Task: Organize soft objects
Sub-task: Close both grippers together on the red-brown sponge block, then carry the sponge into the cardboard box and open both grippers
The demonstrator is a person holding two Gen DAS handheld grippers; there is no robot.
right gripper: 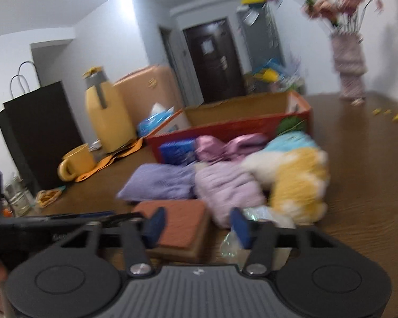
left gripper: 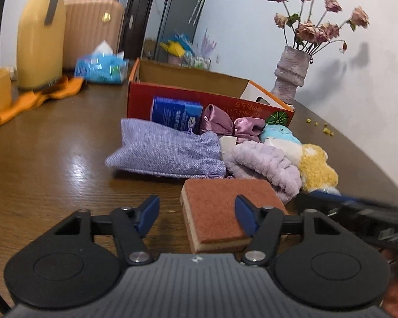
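Observation:
A rust-topped sponge (left gripper: 220, 212) lies on the wooden table (left gripper: 53, 164), closest to me. My left gripper (left gripper: 197, 217) stands open over it; its right finger overlaps the sponge and its left finger is off the sponge's left edge. Behind the sponge lie a lilac woven pouch (left gripper: 164, 151), a fluffy lilac cloth (left gripper: 265, 167), a pink satin bow (left gripper: 225, 126), a blue tissue pack (left gripper: 176, 115) and a yellow, white and blue plush toy (left gripper: 315, 169). My right gripper (right gripper: 198, 227) is open above the sponge (right gripper: 177, 225) and some clear wrapping (right gripper: 232, 242). That view is blurred.
An open red cardboard box (left gripper: 199, 98) stands behind the pile. A vase of dried roses (left gripper: 291, 74) is at the back right. A yellow jug (left gripper: 39, 39), a yellow mug (right gripper: 77, 161), an orange cloth (left gripper: 34, 100) and a blue tissue pack (left gripper: 103, 69) sit at the left.

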